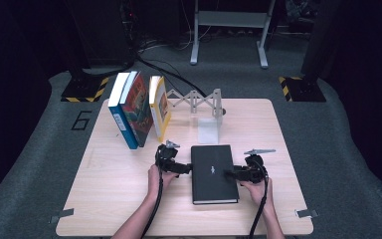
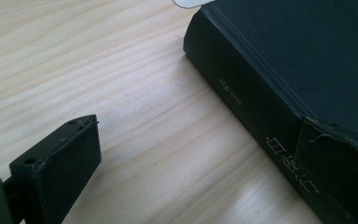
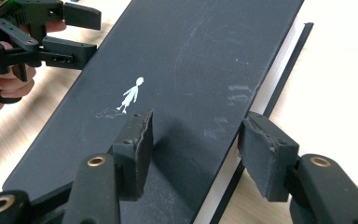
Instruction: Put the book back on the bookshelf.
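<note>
The pale wooden surface [image 1: 119, 199] carries a black book [image 1: 213, 174] lying flat near the person's edge, midway between the two hands, its spine turned to the left and its page edge to the right. Behind it, towards the far left, three books [image 1: 137, 109] stand leaning together, and a grey folding rack [image 1: 196, 102] with a clear plate [image 1: 209, 132] at its foot stands just beyond the black book's far end.

The left tool [image 1: 185, 169] sits at the book's spine side. In the left gripper view one of its jaws rests low on the bare wood, well apart from the spine, while the other lies up against the spine's upper edge near the white lettering [image 2: 291, 161]; the jaws stand apart, and whether the far one presses on the cover cannot be told.

The right tool [image 3: 193, 149] reaches in from the page-edge side. Its jaws stand apart and straddle the book's right edge: one pad hangs over the front cover just below the small white figure [image 3: 131, 95], the other sits beyond the page block and the overhanging cover board. Neither pad presses on the book.
</note>
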`<action>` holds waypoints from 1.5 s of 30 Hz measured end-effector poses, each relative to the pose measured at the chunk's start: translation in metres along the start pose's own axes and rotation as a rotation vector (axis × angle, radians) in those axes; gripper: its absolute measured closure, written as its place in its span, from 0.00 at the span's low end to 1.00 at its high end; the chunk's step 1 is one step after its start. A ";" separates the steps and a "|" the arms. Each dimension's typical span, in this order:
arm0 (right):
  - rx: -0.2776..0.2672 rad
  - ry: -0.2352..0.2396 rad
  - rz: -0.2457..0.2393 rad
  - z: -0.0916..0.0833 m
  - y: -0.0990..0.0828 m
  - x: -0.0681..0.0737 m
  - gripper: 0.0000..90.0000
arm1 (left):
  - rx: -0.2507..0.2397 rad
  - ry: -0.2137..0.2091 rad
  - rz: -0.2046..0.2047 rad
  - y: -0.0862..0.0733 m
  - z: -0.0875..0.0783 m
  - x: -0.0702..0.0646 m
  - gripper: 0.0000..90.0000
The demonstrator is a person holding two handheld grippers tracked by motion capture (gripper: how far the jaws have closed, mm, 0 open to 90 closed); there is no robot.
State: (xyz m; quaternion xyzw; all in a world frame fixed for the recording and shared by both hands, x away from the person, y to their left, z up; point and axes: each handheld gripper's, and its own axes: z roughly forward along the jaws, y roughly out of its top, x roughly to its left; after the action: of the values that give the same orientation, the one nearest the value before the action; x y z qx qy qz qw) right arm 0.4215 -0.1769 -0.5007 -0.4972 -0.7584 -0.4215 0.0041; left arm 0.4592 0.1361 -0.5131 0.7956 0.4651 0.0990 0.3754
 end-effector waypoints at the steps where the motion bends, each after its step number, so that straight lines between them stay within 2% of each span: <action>1: 0.001 -0.002 0.004 -0.001 0.000 -0.001 0.50 | 0.002 0.000 -0.004 0.001 0.001 -0.001 0.00; 10: -0.007 -0.010 0.018 -0.010 -0.003 -0.011 0.50 | -0.012 -0.032 -0.037 0.004 0.011 -0.007 0.00; 12: 0.002 -0.011 0.017 -0.010 -0.002 -0.010 0.49 | -0.005 -0.028 -0.027 0.003 0.011 -0.007 0.00; 14: 0.012 -0.032 -0.008 -0.010 0.000 -0.008 0.46 | -0.002 -0.039 -0.011 0.001 0.008 -0.007 0.00; 16: 0.020 -0.063 -0.023 -0.010 0.002 -0.006 0.39 | -0.009 -0.023 0.008 -0.004 0.002 -0.005 0.00; 19: -0.001 -0.063 -0.020 -0.013 0.003 -0.007 0.26 | -0.016 0.003 0.028 -0.013 -0.011 0.003 0.00; 21: -0.007 -0.072 -0.029 -0.013 0.005 -0.008 0.22 | -0.023 0.024 0.032 -0.020 -0.019 0.010 0.00; 22: -0.008 -0.074 -0.027 -0.014 0.006 -0.008 0.21 | -0.007 0.025 0.040 -0.023 -0.025 0.013 0.00; 24: -0.012 -0.091 -0.033 -0.012 0.010 -0.010 0.21 | -0.006 0.042 0.043 -0.030 -0.031 0.019 0.00; 29: 0.002 -0.077 -0.032 -0.003 0.019 -0.012 0.21 | -0.013 0.062 0.037 -0.046 -0.038 0.029 0.00; 33: 0.011 -0.076 -0.049 0.001 0.025 -0.011 0.25 | -0.019 0.093 0.065 -0.053 -0.041 0.026 0.00; 36: 0.024 -0.073 -0.052 0.004 0.027 -0.010 0.26 | -0.016 0.131 0.134 -0.059 -0.041 0.022 0.00; 37: 0.025 -0.072 -0.050 0.003 0.027 -0.011 0.26 | -0.002 0.145 0.157 -0.060 -0.042 0.021 0.00; 45: 0.012 -0.048 -0.061 -0.004 0.031 -0.006 0.29 | -0.015 0.147 0.156 -0.062 -0.042 0.019 0.00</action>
State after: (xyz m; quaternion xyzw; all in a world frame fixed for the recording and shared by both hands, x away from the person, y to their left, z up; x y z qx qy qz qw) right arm 0.4466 -0.1796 -0.4811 -0.4836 -0.7757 -0.4048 -0.0240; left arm 0.4074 0.1900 -0.5300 0.8173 0.4271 0.1892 0.3373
